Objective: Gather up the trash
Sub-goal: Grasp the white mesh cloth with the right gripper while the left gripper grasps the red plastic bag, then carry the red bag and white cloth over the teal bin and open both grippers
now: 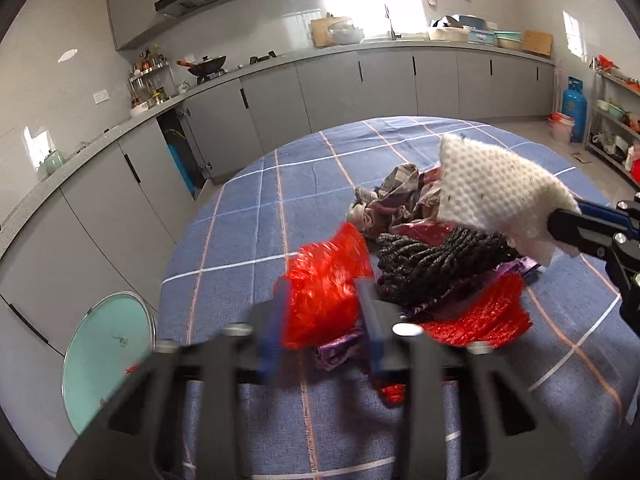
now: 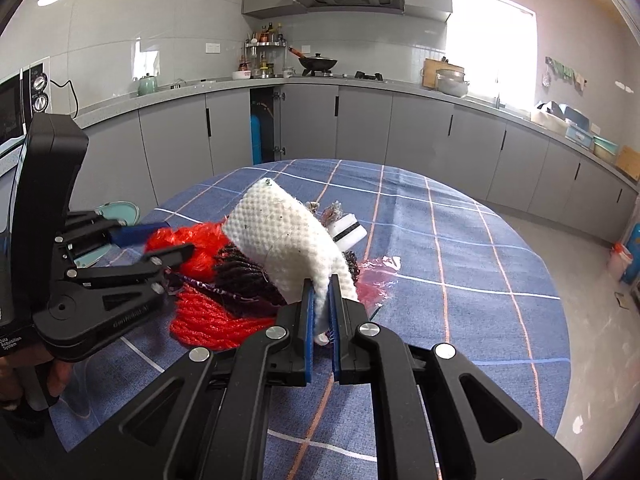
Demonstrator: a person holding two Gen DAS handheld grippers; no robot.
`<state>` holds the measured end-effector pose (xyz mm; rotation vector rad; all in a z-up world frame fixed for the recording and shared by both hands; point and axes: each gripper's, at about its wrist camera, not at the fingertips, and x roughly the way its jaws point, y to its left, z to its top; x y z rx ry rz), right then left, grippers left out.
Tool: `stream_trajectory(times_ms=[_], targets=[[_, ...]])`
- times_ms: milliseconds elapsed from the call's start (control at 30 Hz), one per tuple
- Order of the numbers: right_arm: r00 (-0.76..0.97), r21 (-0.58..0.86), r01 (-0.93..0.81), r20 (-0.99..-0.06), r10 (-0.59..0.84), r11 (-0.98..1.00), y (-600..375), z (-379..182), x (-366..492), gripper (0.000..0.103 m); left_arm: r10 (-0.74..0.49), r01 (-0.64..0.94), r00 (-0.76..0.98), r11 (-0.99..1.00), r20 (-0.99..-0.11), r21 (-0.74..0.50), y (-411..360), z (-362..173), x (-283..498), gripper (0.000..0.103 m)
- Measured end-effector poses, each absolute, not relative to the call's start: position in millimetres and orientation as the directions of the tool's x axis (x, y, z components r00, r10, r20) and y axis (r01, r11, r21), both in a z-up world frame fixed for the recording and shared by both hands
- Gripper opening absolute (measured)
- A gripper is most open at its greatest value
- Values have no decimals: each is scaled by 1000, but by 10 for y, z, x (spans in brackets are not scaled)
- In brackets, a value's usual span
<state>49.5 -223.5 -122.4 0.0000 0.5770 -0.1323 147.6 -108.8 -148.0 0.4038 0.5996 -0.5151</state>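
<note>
On a checked blue tablecloth [image 2: 460, 264], the right gripper [image 2: 322, 300] pinches a white foam sheet [image 2: 288, 236] above the trash pile, while the left gripper [image 1: 324, 300] clamps red plastic netting [image 1: 324, 280] at the pile's edge.

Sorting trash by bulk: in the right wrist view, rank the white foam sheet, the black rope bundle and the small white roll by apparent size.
1. white foam sheet, though it is held nearest the camera
2. black rope bundle, partly hidden
3. small white roll
</note>
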Motion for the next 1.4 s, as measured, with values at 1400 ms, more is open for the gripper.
stream_trajectory(times_ms=[1400], targets=[[846, -11, -80, -529, 62, 997, -1118, -940, 1232, 8, -40, 212, 895, 914, -443, 345, 310, -966, 1436, 12]])
